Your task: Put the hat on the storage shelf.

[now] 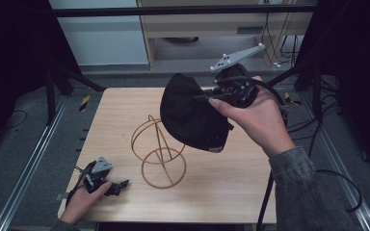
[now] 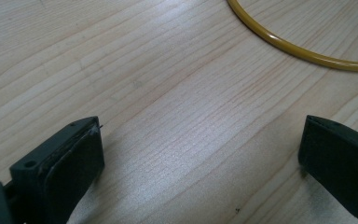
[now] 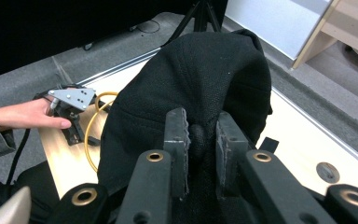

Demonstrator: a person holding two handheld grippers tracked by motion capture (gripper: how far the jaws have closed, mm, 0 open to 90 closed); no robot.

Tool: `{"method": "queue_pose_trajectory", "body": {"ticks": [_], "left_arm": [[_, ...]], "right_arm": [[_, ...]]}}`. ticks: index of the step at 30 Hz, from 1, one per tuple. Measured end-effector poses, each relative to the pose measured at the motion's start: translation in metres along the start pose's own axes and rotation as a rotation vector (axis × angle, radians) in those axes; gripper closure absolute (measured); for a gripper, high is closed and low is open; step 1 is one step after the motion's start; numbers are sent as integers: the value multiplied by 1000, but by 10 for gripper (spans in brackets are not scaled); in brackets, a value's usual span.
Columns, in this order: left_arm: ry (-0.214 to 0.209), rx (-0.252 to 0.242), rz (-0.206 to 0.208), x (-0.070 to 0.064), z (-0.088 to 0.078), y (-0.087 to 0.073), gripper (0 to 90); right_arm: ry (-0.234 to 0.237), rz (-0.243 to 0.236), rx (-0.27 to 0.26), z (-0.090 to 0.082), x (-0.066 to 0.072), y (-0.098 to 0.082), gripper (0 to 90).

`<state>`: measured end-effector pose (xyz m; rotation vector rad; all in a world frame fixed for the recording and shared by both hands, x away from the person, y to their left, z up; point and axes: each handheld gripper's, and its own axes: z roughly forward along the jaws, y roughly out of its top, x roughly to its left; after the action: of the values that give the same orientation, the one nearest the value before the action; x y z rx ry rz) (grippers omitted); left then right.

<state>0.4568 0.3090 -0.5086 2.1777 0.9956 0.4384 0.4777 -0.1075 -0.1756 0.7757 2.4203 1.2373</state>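
— Where is the black cap [image 1: 192, 113] seen?
— It is held aloft above the wooden surface [image 1: 231, 178], over the yellow wire stand [image 1: 158, 153], its fabric pinched between the closed jaws of the right tool [image 3: 201, 135].
— And the left tool [image 1: 107, 185]?
— It is rested low on the surface beside the stand's base ring, jaws spread wide with nothing between them.
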Motion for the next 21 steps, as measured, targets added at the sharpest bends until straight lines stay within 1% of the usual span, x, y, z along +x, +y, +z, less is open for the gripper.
{"method": "queue_pose_trajectory", "body": {"ticks": [10,21], "left_arm": [[0,0,0,0,0,0,0],[1,0,1,0,0,0,0]], "right_arm": [[25,-20,7,14,8,10,780],[39,-27,10,21,13,16,779]]}}
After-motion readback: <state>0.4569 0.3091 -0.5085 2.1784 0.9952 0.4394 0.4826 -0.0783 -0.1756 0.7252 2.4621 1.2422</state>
